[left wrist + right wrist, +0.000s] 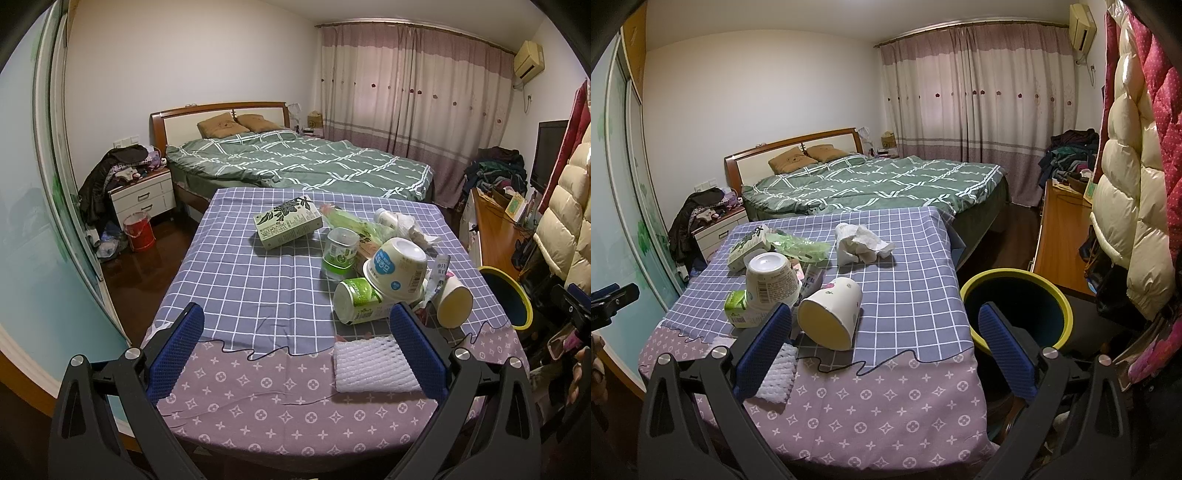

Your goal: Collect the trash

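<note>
Ahead of the left hand-held gripper (295,347), on the tabletop (240,295) under a checked blue and patterned pink cloth: a heap of trash. Just past its right finger, a white foam net pad (369,365) lying flat, partly hidden by the blue pad. Beyond that, a green can (360,301) on its side, touching an upturned white tub (397,271), and beside them a tipped paper cup (452,301) with yellow inside. Farther forward, a clear green-labelled bottle (340,253), a green plastic wrapper (349,221), crumpled tissue (410,227), and a green and white carton (288,223) lying apart to the left. Jaws wide open, holding nothing. Right hand-held gripper (882,347) likewise spread wide and empty, hanging above the near tabletop edge; paper cup just ahead of its left finger, almost touching it in the right wrist view. Behind its right finger, off the tabletop edge, a dark bin with yellow rim (1015,284), standing upright and open. Well beyond both, a bed (314,162) with green cover.
</note>
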`<state>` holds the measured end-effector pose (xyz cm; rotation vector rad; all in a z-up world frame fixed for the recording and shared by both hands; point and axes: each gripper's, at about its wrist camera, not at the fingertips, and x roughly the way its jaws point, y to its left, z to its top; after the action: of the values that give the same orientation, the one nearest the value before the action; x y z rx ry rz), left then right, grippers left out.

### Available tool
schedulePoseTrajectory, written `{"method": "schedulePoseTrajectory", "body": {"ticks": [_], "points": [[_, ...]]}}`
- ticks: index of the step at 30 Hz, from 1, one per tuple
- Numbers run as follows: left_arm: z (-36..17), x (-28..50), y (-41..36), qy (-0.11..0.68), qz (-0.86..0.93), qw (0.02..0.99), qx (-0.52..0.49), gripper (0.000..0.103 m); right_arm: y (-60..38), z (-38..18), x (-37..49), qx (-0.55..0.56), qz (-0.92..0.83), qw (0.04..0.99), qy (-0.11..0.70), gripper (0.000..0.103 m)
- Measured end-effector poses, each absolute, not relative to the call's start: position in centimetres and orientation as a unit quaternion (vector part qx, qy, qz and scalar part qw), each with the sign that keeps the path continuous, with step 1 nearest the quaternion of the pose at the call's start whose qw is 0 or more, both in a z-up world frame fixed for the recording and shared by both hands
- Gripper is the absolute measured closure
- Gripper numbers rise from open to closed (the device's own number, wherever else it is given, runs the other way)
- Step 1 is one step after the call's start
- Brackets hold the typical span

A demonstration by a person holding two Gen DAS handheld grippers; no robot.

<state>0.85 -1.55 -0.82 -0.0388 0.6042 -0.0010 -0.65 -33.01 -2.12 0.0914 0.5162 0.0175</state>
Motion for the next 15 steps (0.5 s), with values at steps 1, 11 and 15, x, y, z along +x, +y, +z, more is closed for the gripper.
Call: {"method": "schedulePoseTrajectory", "body": {"ticks": [1, 11, 15], "points": [[-0.9, 0.8, -1.7, 0.297, -0.001, 0.955, -0.017, 0.004, -33.0, -2.1, -0.7, 0.045, 0.008, 0.966, 0.255, 0.006], [-1.0, 1.7, -2.5, 0.293, -0.013, 0.956, -0.01, 0.004, -32.9, -2.4, 0.1, 0.038, 0.016, 0.968, 0.247, 0.006], [-1.1, 2.3, -2.4, 0.295, -0.017, 0.955, -0.01, 0.004, -32.8, -3.5, 2.6, 0.055, 0.045, 0.958, 0.277, 0.006]]}}
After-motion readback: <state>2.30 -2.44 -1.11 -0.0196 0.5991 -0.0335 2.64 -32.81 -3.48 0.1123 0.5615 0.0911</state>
